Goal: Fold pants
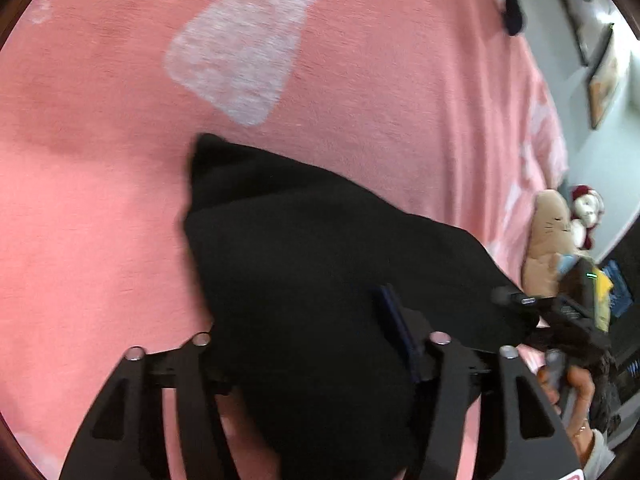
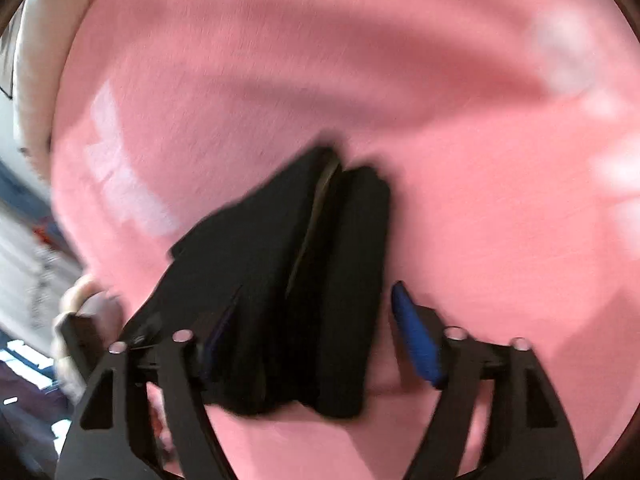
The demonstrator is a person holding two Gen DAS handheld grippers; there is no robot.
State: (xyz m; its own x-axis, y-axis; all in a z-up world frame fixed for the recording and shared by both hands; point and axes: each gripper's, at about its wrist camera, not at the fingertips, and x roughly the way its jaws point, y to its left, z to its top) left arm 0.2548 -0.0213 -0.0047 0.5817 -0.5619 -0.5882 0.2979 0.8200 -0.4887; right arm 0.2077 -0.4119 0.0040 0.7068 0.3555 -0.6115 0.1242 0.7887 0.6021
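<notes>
Black pants (image 2: 304, 280) lay folded between the right gripper's (image 2: 320, 332) spread jaws; left gripper's (image 1: 316, 360) state was unclear. Snagging at 6 o'clock might unfold them.

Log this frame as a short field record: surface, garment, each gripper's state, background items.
surface: pink blanket with pale white patches
garment: black pants, bunched into thick folds, lying on the blanket
left gripper: open, fingers either side of the pants; cloth hides most of the gap
right gripper: open, blue-padded fingers straddling the folded pants; no clamp visible
background: tan plush toy and a red-haired doll at the blanket's edge, framed pictures on the wall
image quality: right wrist view motion-blurred
</notes>
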